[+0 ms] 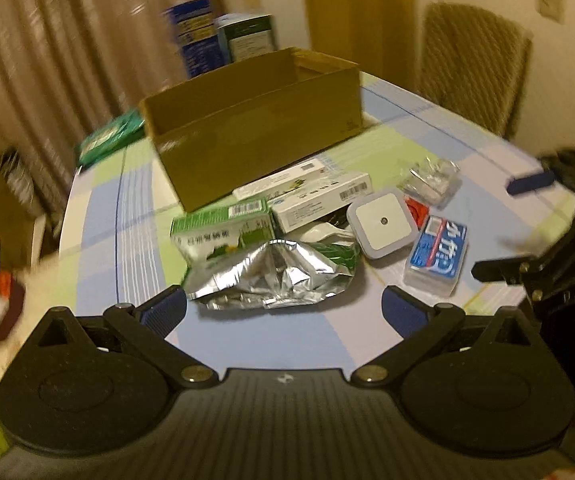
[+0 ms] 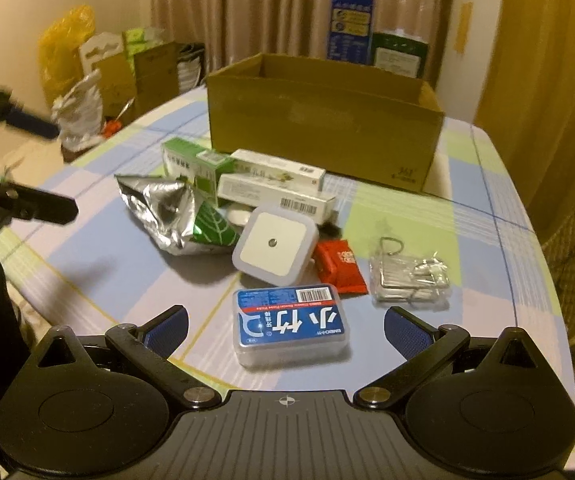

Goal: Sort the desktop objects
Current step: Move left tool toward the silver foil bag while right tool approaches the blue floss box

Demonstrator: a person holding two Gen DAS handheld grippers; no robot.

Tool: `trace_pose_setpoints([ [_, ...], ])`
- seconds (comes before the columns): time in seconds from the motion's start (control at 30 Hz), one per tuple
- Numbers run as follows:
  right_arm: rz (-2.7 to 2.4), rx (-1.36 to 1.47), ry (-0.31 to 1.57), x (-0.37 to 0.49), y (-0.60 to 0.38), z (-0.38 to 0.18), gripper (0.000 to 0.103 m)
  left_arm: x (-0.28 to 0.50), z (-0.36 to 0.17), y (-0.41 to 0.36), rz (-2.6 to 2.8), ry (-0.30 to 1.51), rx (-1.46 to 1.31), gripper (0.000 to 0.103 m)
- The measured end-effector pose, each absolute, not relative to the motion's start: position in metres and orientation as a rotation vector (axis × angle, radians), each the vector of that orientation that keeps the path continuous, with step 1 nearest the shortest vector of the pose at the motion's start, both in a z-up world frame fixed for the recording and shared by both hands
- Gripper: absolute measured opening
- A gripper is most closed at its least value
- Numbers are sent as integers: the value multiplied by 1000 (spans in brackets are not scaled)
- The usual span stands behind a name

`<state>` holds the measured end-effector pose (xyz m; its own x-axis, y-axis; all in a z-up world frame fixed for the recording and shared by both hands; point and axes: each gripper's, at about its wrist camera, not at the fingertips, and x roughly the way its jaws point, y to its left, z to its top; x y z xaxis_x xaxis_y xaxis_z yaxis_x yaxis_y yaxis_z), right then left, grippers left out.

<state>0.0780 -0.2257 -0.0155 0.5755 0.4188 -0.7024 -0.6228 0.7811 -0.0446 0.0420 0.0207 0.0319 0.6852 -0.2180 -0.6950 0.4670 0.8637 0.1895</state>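
Both tools spread and empty, left tool (image 1: 283,312), right tool (image 2: 285,326), one cardboard box (image 2: 319,120), two white cartons (image 2: 275,188)

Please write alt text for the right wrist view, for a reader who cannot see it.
Open right tongs hover over a blue-labelled plastic case on a checked tablecloth. Behind lie a white square night light, a red packet, foil bag, cartons and an open cardboard box.

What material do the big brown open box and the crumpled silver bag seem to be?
The big brown open box looks like matte corrugated cardboard: dull, with stiff flat walls. The crumpled silver bag looks like metallised foil or plastic film: shiny with sharp creases; which one is unclear.
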Motion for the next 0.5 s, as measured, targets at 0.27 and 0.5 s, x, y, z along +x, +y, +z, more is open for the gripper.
trace_pose_setpoints([
  [0.27, 641, -408, 768, 93, -215, -32, 101, 56, 29, 18, -580, 636, 599, 102],
  [0.5, 667, -450, 803, 108, -206, -48, 101, 74, 10, 16, -673, 639, 763, 102],
])
